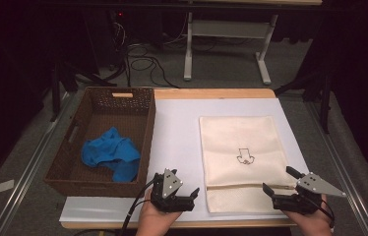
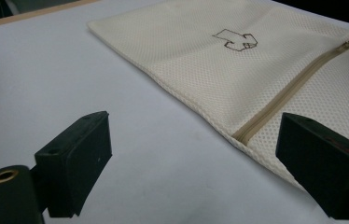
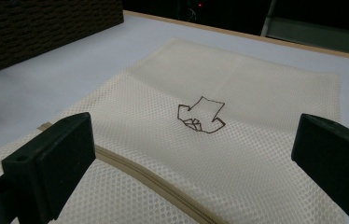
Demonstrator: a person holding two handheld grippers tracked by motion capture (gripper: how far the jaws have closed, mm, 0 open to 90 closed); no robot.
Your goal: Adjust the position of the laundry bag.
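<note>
Mesh bag point(image 1: 241, 157) lies flat at twelve o'clock, left tool point(image 1: 178, 195) and right tool point(image 1: 284, 189) both spread, approaching; next, probably pinch its zipper point(image 1: 243, 187).

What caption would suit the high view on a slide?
Two open hand-held grippers, left and right, flank a cream mesh laundry bag; blue cloth lies in a wicker basket.

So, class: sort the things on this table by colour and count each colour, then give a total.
Cream: 1, the flat cream mesh zip bag
Blue: 1, the crumpled blue cloth
Brown: 1, the brown woven wicker basket
Total: 3
</note>
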